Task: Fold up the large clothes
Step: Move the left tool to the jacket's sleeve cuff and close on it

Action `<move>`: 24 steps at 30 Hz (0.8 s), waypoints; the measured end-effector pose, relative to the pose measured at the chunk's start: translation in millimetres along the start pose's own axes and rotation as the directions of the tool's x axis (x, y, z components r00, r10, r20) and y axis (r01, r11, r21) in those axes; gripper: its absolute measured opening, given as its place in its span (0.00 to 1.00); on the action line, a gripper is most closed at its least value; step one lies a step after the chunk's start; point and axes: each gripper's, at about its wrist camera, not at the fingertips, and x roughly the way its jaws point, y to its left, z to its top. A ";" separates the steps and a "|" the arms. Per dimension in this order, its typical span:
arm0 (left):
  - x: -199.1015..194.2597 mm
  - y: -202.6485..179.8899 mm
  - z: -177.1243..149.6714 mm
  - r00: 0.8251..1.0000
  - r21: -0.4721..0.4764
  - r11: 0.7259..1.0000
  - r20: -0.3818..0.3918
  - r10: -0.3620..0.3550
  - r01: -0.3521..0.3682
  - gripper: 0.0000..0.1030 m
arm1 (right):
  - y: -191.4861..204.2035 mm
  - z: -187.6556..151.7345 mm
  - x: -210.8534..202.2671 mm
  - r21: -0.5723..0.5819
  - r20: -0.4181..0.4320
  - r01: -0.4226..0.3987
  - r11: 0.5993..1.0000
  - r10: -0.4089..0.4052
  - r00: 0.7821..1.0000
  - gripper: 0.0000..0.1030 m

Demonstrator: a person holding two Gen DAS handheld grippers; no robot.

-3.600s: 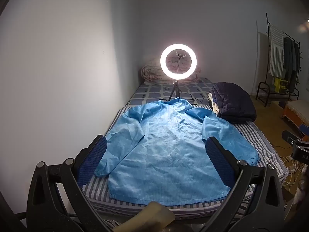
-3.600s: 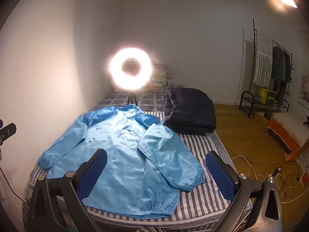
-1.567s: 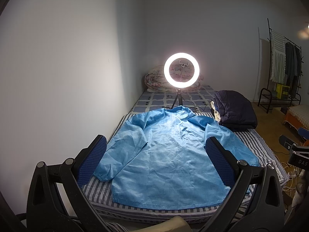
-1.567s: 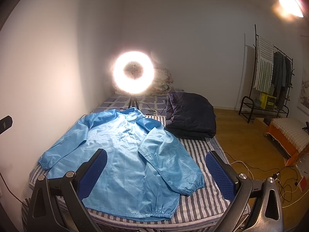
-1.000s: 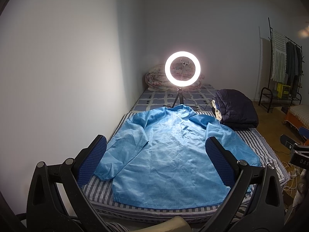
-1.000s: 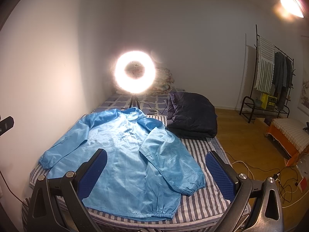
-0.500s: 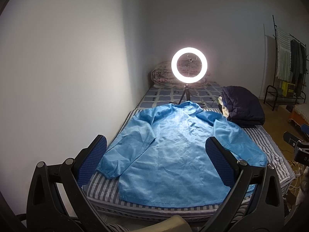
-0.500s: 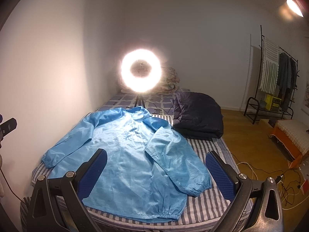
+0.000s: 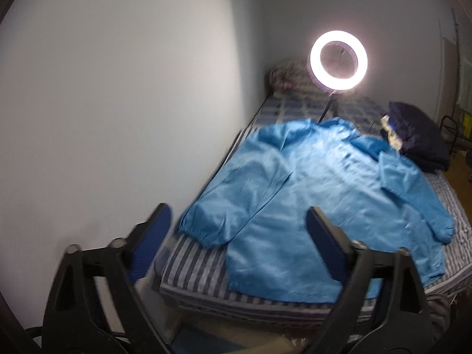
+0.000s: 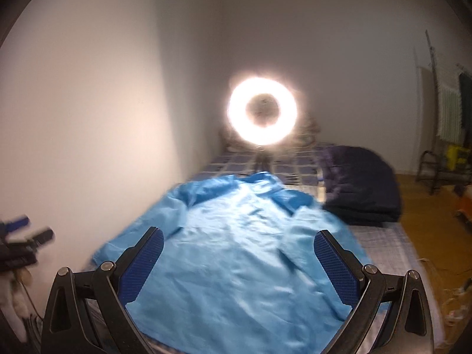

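A striped bed [image 9: 188,268] runs along the left wall. A light blue jacket [image 9: 318,183] lies spread flat on its near half, both sleeves angled toward the near edge. A folded dark garment [image 9: 419,141] sits just beyond the jacket's right sleeve. A lit ring light [image 9: 338,60] stands at the far end. The left gripper [image 9: 236,246] hovers over the jaket's left cuff, jaws just narrowing a little, apart, nothing between them. The right gripper [image 10: 237,262] hangs above the jacket's body, spread wide, grasping nothing.

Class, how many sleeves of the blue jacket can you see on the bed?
2: one sleeve lies by the wall, the other sleeve lies nearer the dark bundle.
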 end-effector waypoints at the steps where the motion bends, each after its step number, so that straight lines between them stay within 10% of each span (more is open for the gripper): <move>1: 9.2 5.2 -3.6 1.000 -0.009 1.000 -0.018 -0.001 0.000 0.81 | 2.1 0.8 9.2 -0.001 -0.011 -0.011 1.000 0.011 1.000 1.00; 8: 85.2 45.6 -28.8 0.979 -0.179 0.982 -0.182 -0.087 0.054 0.61 | 17.3 -8.0 92.2 -0.023 -0.100 -0.110 0.994 0.107 0.989 0.98; 19: 188.1 62.8 -59.1 0.930 -0.385 0.921 -0.311 -0.196 0.065 0.61 | 36.0 -70.3 189.4 -0.047 -0.372 -0.334 0.941 0.294 0.880 0.72; 24: 216.4 83.8 -75.5 0.906 -0.495 0.868 -0.355 -0.229 0.026 0.68 | 25.1 -70.3 196.7 0.004 -0.385 -0.335 0.942 0.310 0.869 0.72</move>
